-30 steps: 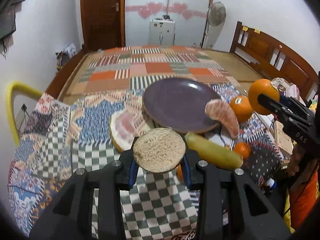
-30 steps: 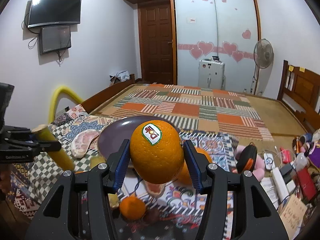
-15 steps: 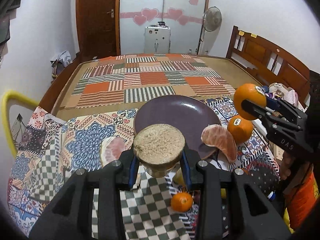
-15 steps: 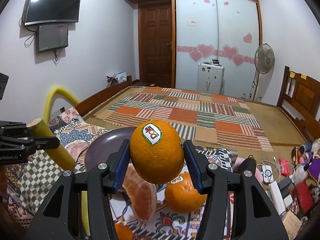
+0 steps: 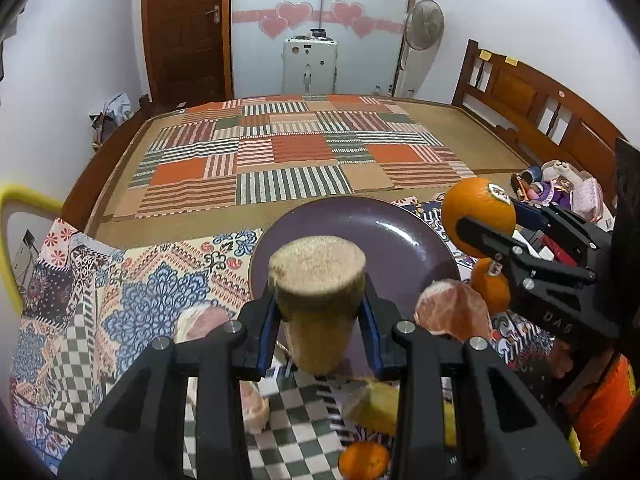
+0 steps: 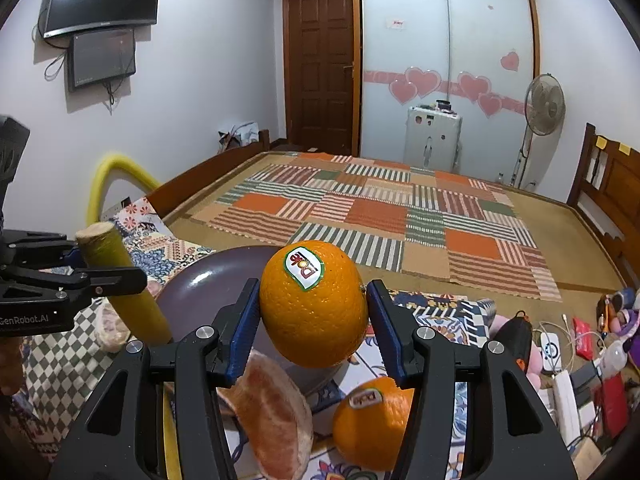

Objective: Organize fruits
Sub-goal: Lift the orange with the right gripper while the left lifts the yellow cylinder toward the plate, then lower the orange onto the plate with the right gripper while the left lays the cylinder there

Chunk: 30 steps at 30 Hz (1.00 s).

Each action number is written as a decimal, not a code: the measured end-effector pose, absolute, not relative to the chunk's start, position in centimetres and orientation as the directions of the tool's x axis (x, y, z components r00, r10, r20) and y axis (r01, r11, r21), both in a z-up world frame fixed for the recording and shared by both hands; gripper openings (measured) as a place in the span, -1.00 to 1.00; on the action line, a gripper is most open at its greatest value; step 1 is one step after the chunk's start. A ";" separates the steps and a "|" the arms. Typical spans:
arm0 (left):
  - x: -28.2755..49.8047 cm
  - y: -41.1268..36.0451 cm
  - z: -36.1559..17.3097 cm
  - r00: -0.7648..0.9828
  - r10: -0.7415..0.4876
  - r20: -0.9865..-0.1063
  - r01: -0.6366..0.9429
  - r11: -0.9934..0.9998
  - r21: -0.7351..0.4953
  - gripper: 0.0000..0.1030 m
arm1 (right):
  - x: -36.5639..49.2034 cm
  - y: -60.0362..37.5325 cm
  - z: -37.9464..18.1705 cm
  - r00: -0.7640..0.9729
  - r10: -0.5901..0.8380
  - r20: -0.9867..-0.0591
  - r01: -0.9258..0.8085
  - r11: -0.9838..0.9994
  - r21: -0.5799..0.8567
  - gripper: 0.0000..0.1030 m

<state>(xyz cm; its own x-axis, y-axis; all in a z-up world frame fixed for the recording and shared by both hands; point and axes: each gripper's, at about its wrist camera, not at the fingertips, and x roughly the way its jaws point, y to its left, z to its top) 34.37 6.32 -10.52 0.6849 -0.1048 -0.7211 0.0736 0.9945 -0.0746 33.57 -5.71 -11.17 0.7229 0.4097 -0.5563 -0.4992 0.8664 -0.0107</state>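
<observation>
My left gripper (image 5: 318,314) is shut on a thick yellow-green cane stalk (image 5: 318,276), cut end up, held over the near rim of the purple plate (image 5: 394,236). My right gripper (image 6: 313,322) is shut on a stickered orange (image 6: 314,308) above the plate's (image 6: 208,280) right edge. The left wrist view shows that orange (image 5: 476,204) to the right of the stalk. On the patterned cloth lie a second orange (image 6: 372,420), a peeled pomelo segment (image 6: 272,412), another pomelo piece (image 5: 200,320) at left, a small tangerine (image 5: 364,460) and a second stalk piece (image 5: 376,404).
Beyond the plate stretches a bed with a patchwork mat (image 5: 288,160) and a wooden headboard (image 5: 532,104) at right. A yellow padded bar (image 6: 108,184) rises at the left. Cables, toys and small boxes (image 6: 580,356) crowd the right side.
Both grippers moved forward toward the plate, each keeping its fruit. The plate now sits closer under them, and the loose fruit on the cloth has slid down in both views.
</observation>
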 end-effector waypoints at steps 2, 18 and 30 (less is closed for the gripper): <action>35.1 6.2 -10.8 0.681 -0.103 -0.725 0.074 0.995 -0.072 -0.30 | 34.0 -5.3 -11.4 0.719 0.400 -0.568 -0.502 0.865 -0.026 -0.03; 39.5 6.4 -11.8 0.671 -0.100 -0.734 0.056 0.995 -0.084 -0.30 | 37.3 -3.0 -12.4 0.634 0.374 -0.676 -0.520 0.854 -0.015 -0.03; 42.9 7.3 -13.1 0.623 -0.135 -0.770 0.043 0.989 -0.138 -0.30 | 39.2 -0.9 -14.1 0.564 0.329 -0.757 -0.538 0.842 -0.034 -0.02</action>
<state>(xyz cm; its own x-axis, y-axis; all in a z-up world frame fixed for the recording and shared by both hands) 42.93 7.28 -13.15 0.6234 -0.1346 -0.7703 0.0428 0.9895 -0.1382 39.15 -0.94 -14.11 0.5642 0.3294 -0.7571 -0.5377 0.8424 -0.0342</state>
